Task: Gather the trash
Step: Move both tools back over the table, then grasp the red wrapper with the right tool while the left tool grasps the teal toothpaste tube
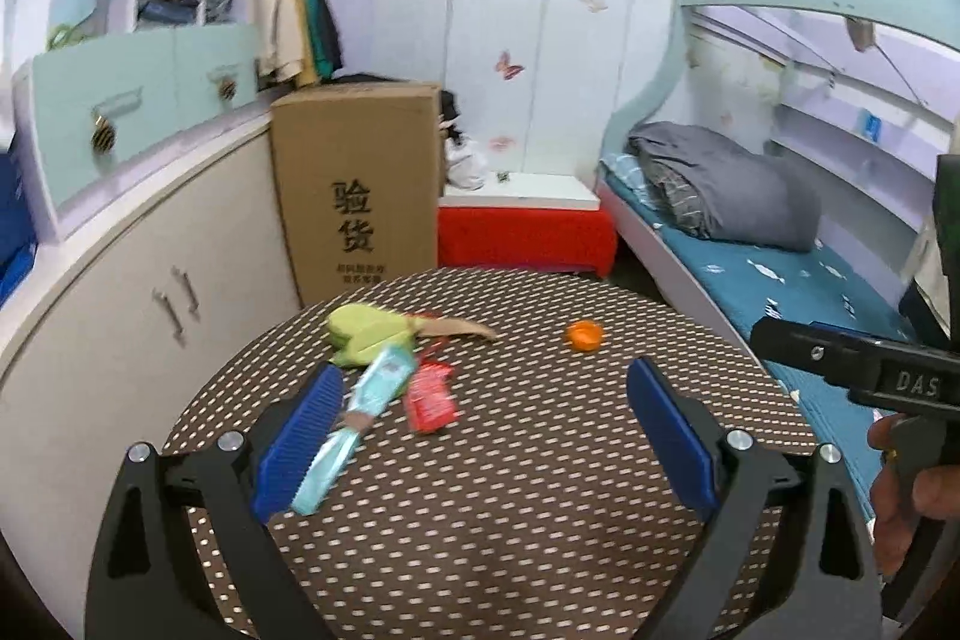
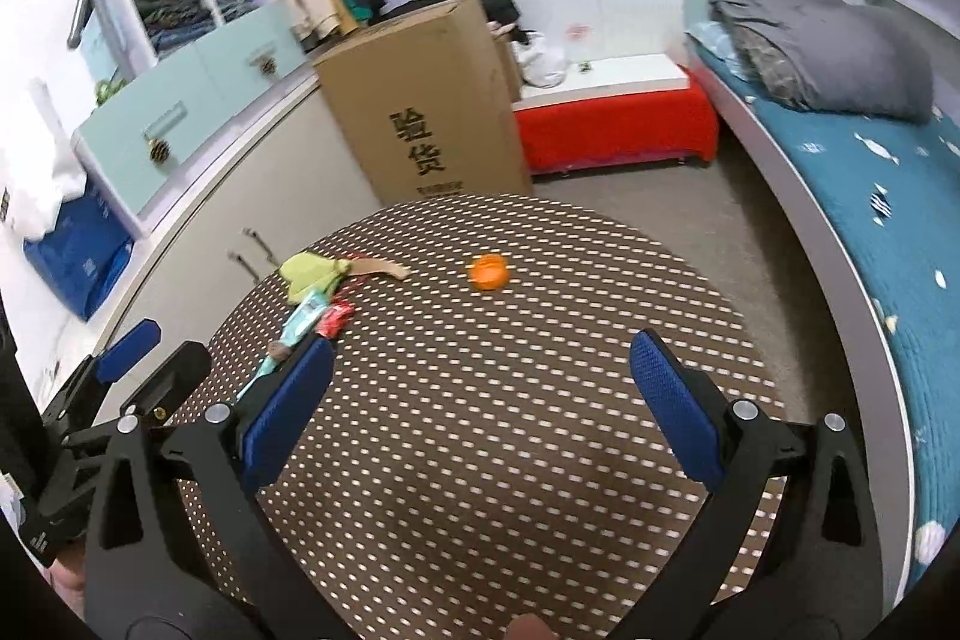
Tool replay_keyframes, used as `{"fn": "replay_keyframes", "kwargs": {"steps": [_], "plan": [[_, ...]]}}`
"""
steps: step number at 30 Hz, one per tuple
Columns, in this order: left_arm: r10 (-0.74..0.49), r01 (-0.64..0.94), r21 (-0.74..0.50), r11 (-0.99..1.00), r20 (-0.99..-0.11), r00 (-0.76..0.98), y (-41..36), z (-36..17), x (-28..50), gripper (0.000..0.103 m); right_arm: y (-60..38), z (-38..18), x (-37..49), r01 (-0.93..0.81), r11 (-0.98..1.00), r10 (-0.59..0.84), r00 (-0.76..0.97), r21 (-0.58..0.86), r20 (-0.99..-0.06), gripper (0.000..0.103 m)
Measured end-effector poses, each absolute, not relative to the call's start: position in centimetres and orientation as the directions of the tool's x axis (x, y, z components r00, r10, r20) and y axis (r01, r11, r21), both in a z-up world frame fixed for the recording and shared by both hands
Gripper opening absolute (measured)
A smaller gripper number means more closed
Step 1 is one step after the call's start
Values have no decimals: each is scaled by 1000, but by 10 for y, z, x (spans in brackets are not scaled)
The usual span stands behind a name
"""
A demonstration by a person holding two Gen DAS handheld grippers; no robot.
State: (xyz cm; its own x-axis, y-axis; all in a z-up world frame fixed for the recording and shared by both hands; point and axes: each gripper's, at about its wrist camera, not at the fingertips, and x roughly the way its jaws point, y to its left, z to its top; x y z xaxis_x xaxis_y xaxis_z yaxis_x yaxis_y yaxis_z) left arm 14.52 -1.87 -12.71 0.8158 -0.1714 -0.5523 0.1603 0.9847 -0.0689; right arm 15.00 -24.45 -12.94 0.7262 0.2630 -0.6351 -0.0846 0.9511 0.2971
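While both grippers, left gripper [image 1: 485, 403] and right gripper [image 2: 482, 376], hang spread wide and empty above the dotted table [image 1: 540, 490], wrappers [image 1: 429, 394] and an orange peel [image 2: 489, 272] lie there.

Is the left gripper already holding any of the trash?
No. The left gripper is open above the table, with the teal wrapper lying loose beside its left pad.
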Motion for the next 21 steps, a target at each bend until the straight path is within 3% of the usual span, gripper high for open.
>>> {"fn": "replay_keyframes", "kwargs": {"steps": [16, 21], "plan": [[-40, 56, 2, 998, -688, 724, 59, -193, 198, 93, -129, -183, 224, -233, 944, 328, 594, 232, -735, 96], [-23, 65, 30, 997, -722, 692, 67, -207, 212, 93, -101, -200, 245, -281, 933, 347, 544, 224, -764, 76]]}}
